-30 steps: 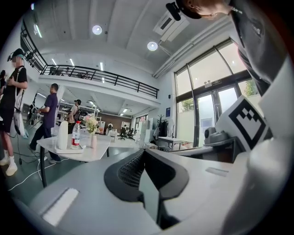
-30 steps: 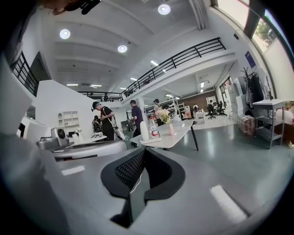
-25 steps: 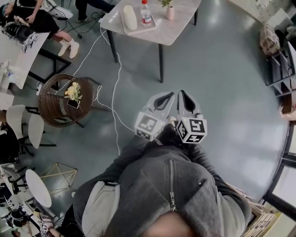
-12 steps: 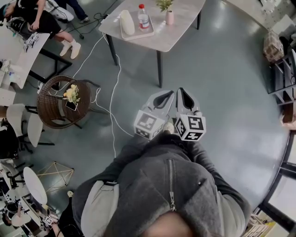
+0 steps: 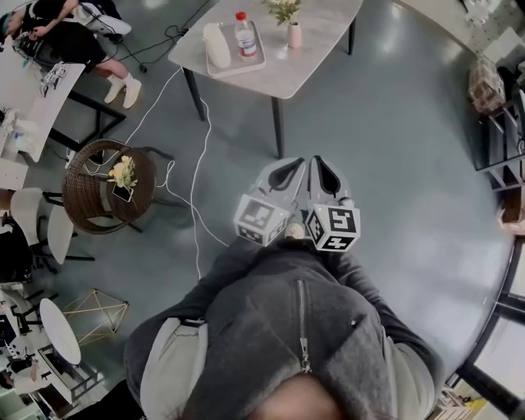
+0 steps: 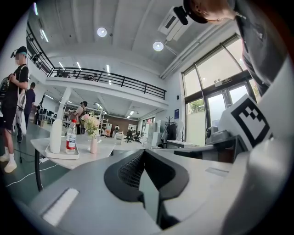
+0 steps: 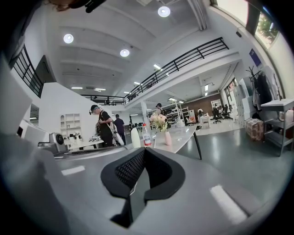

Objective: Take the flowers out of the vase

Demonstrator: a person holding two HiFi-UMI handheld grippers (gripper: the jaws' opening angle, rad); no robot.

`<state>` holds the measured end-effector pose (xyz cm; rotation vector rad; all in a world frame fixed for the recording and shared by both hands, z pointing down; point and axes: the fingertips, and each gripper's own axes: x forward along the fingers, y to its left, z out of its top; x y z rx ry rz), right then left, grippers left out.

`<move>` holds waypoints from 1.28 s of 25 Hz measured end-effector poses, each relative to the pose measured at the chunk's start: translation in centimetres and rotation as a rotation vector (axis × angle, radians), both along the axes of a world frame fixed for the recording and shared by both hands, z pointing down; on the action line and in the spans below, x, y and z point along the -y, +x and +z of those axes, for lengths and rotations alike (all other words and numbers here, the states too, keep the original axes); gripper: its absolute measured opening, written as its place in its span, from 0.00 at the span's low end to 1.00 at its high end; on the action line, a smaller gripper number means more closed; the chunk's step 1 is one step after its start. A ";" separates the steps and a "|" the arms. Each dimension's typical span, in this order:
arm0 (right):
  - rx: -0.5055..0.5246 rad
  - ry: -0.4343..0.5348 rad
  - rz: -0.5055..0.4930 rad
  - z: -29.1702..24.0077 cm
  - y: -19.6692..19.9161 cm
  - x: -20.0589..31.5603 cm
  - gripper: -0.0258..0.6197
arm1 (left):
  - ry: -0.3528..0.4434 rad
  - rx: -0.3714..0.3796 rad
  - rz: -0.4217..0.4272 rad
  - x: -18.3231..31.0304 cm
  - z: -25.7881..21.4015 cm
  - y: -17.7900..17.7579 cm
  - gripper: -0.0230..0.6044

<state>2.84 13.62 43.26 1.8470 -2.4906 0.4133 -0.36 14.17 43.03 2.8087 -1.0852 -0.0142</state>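
Observation:
A small pink vase with pale flowers stands on the light table at the top of the head view. Both grippers are held side by side in front of my chest, well short of the table and pointing toward it. My left gripper is shut with nothing in it, and so is my right gripper. In the left gripper view the vase and flowers stand far ahead at the left of the shut gripper. The right gripper view shows the vase beyond its shut gripper.
A tray on the table carries a water bottle and a tall white object. A white cable runs over the grey floor. A wicker seat with yellow flowers stands left. People are at the far left; shelves stand right.
The table with the vase has drawn nearer and slid lower in the head view. Both grippers stay shut, side by side.

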 end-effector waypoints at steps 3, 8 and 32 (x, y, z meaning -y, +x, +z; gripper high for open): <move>0.004 0.018 0.021 -0.3 1.9 1.3 0.04 | 0.044 -0.016 -0.017 1.3 -0.8 0.8 0.05; 0.005 0.032 0.049 -0.4 4.4 3.1 0.04 | 0.069 -0.037 -0.030 2.7 -1.0 2.1 0.05; -0.038 -0.007 0.003 1.6 4.6 6.1 0.04 | 0.010 -0.023 -0.038 6.0 1.0 3.3 0.05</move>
